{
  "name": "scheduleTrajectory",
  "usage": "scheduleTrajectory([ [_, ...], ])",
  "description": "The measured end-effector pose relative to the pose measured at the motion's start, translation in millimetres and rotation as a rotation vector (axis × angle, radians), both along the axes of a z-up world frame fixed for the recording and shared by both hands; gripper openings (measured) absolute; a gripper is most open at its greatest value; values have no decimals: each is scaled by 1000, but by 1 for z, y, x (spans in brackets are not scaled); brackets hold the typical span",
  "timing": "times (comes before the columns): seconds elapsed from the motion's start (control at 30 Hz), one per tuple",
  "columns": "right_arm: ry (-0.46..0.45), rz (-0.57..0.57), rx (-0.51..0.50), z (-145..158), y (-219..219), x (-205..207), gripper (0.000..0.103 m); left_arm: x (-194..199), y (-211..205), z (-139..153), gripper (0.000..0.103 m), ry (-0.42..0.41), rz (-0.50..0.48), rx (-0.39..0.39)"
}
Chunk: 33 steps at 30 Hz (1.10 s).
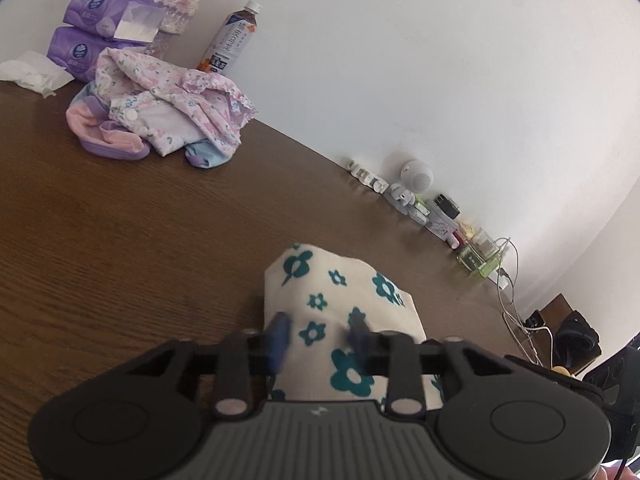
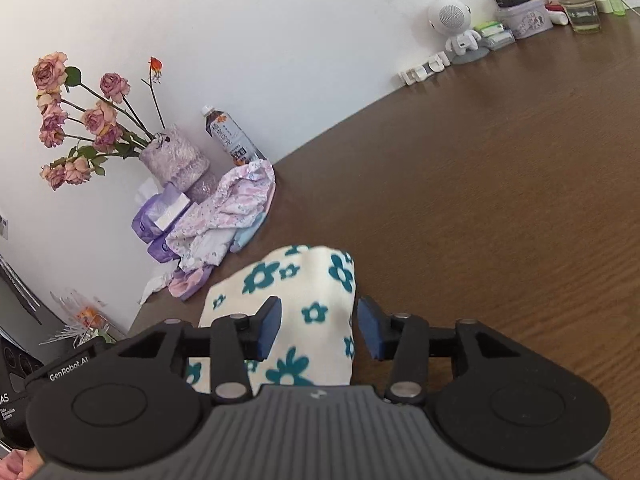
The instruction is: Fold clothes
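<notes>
A cream cloth with teal flowers (image 1: 340, 280) lies folded on the brown wooden table (image 1: 120, 220). In the left wrist view my left gripper (image 1: 320, 334) sits low over it. Its blue fingertips are blurred, one at the cloth's left edge and one over its middle, with flat cloth between the jaws. In the right wrist view the same cloth (image 2: 304, 280) runs under my right gripper (image 2: 320, 328). That gripper is open: the left pad overlaps the cloth, and the right pad stands just off its right edge.
A heap of pastel floral clothes (image 1: 168, 108) lies at the table's far side by a drink bottle (image 1: 232, 40), purple tissue packs (image 1: 92, 12) and a vase of roses (image 2: 176, 156). A small white robot figure (image 2: 452, 20), jars and cables (image 1: 516, 312) line the wall.
</notes>
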State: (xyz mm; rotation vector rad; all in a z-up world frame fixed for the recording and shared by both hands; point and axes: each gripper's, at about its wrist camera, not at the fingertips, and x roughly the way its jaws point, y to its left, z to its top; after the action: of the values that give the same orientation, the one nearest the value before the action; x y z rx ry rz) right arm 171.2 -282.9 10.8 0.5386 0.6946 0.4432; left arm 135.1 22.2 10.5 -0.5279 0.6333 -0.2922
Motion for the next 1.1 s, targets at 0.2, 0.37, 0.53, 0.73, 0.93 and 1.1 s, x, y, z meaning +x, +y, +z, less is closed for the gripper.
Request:
scheduleTrajectory([
  [0.2, -35, -10, -41, 4, 5, -14, 35, -16, 2, -2, 60, -15, 26, -11],
  [0.37, -16, 13, -17, -2, -1, -25, 23, -28, 5, -4, 21, -15, 16, -17],
  [0.53, -60, 14, -48, 11, -1, -39, 48, -45, 4, 1, 58, -18, -33, 6],
  [0.73, -116, 9, -123, 21, -16, -67, 52, -65, -9, -2, 36, -20, -189, 40],
  [0.93, -145, -105, -116, 25, -53, -79, 52, -64, -63, -5, 37, -30, -348, 101],
  [1.1, -159, -221, -113, 30, -93, -92, 52, -47, -126, -10, 38, -104, -437, 182],
])
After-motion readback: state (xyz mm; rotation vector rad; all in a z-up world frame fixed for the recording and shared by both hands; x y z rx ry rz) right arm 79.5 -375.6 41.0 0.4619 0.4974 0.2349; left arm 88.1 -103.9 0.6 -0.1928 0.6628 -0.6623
